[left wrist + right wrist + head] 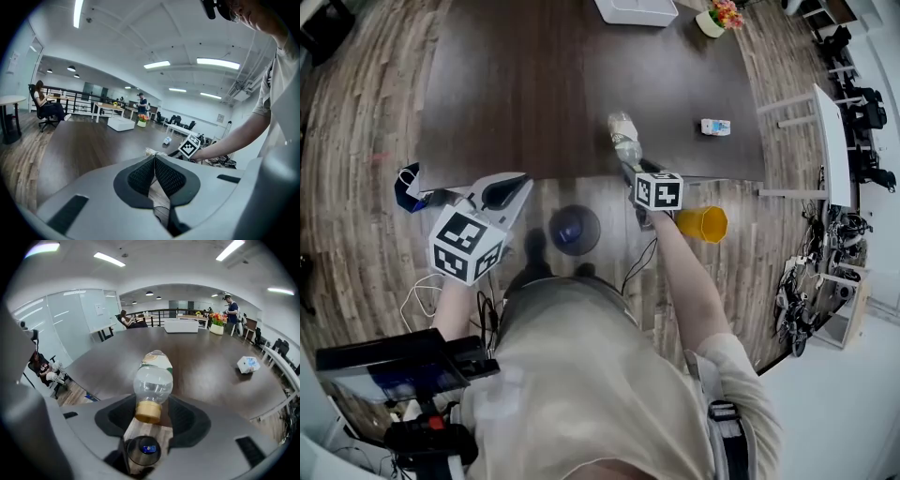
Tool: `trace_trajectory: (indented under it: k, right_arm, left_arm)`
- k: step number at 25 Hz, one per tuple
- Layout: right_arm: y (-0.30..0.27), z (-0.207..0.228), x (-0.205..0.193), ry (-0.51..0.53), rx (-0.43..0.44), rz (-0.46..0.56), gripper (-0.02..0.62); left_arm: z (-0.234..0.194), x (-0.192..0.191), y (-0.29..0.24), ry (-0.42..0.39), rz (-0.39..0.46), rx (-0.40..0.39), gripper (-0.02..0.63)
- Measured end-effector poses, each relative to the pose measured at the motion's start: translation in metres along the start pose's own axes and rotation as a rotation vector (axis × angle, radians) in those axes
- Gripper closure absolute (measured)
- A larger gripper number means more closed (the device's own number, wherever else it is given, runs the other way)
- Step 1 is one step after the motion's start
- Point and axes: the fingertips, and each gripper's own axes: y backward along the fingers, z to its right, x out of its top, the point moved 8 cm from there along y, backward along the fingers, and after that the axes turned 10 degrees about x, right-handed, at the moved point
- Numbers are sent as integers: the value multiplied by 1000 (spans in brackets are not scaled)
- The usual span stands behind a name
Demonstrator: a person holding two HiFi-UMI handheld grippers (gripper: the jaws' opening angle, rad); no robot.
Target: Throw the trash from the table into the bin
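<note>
A clear plastic bottle [624, 137] with a yellow cap [148, 412] juts out over the near edge of the dark table [534, 84]. My right gripper [631, 165] is shut on the bottle [152, 380] near its shoulder, with the cap pointing back toward the camera. Below it on the floor stands the round grey bin [574, 230], which shows under the jaws in the right gripper view [143, 451] with something blue inside. My left gripper [518, 185] hangs left of the bin, shut [154, 161] with nothing between its pads. A small white and blue carton [715, 127] lies on the table to the right.
A yellow bucket [703, 223] stands on the wooden floor right of my right arm. A white box [637, 9] and a flower pot [717, 19] sit at the table's far end. A blue object [408, 186] lies on the floor at left. People sit and stand in the background.
</note>
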Motion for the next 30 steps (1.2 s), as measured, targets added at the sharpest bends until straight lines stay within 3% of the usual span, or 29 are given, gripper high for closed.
trace_trajectory:
  k: [7, 17, 21, 30]
  right_arm:
    - [-16, 1, -11, 134, -47, -105, 373]
    - [-21, 7, -17, 128, -65, -173, 353]
    - [-18, 4, -18, 165, -76, -181, 433]
    - [-2, -16, -2, 256, -22, -145, 440]
  left_arm:
    - [0, -5, 2, -7, -18, 1, 592]
    - [0, -10, 4, -8, -30, 3, 592]
    - [-2, -9, 3, -5, -29, 5, 592]
    - [-1, -2, -1, -12, -24, -4, 592]
